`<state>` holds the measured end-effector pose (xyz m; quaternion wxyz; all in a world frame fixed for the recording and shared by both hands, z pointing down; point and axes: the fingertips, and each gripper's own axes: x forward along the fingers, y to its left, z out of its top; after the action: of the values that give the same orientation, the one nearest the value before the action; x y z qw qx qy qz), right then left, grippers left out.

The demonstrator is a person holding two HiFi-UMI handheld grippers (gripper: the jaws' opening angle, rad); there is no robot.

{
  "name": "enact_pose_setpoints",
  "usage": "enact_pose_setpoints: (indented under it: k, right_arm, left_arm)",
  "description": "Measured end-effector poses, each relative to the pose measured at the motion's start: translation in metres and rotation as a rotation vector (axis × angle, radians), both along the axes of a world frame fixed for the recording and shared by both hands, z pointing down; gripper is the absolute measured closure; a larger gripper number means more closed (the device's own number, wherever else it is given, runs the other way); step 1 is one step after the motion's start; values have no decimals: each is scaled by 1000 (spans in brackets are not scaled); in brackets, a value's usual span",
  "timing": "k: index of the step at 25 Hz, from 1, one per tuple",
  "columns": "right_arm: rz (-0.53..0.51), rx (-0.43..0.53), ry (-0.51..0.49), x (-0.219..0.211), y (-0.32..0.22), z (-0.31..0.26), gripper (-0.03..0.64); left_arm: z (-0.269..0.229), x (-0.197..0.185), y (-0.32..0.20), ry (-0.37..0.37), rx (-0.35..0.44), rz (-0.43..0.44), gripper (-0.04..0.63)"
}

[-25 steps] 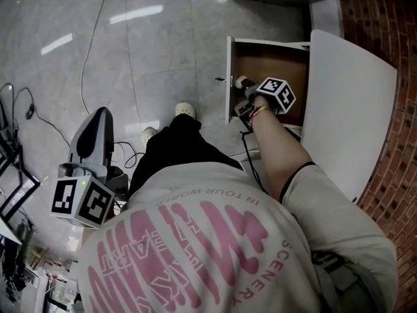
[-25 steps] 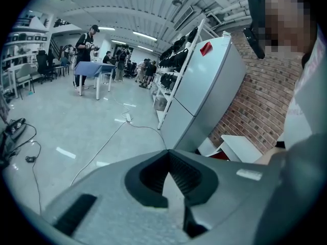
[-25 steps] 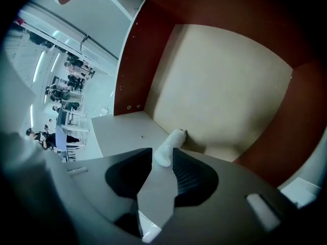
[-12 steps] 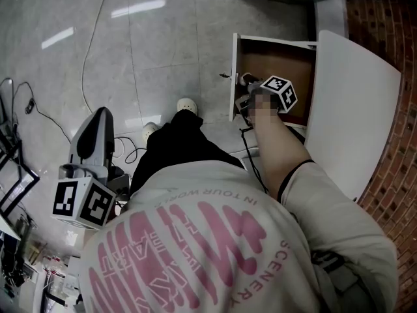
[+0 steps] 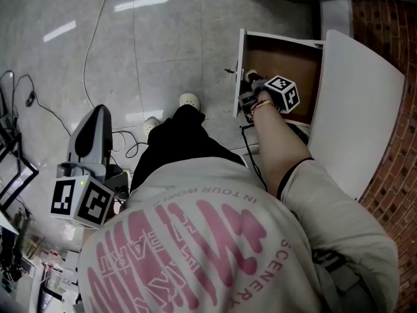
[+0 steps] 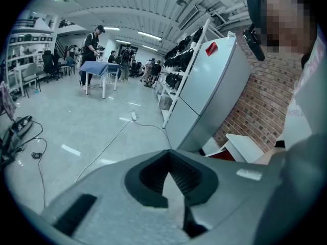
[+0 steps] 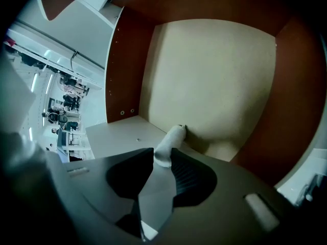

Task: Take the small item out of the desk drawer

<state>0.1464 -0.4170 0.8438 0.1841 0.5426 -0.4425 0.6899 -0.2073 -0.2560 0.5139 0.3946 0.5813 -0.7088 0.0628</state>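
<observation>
Lately closing, right gripper (image 7: 162, 154) jaws pinch one white item (image 7: 172, 136); left gripper (image 6: 167, 156) jaws together.

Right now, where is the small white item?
In the right gripper view the white item lies at the edge of the drawer floor, its near end between the jaws of the right gripper, which have just been closing on it.

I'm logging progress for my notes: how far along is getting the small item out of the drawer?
Done: the drawer is open and the right tool is inside it. In hand: its jaws have just been closing and now pinch the near end of the small white item, which lies on the drawer floor. Left: lift it out.
</observation>
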Motion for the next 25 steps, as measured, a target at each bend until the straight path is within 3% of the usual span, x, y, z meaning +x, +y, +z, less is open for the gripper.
enact_pose_setpoints:
  k: [7,25]
  right_arm:
    - [33,3,-7,1,2,0,509]
    - [-31,39,-38,0,1,-2,572]
  left_arm:
    - [-2,-1,6,-7,6,-12,589]
    - [-8,11,21,-35,7,-19,589]
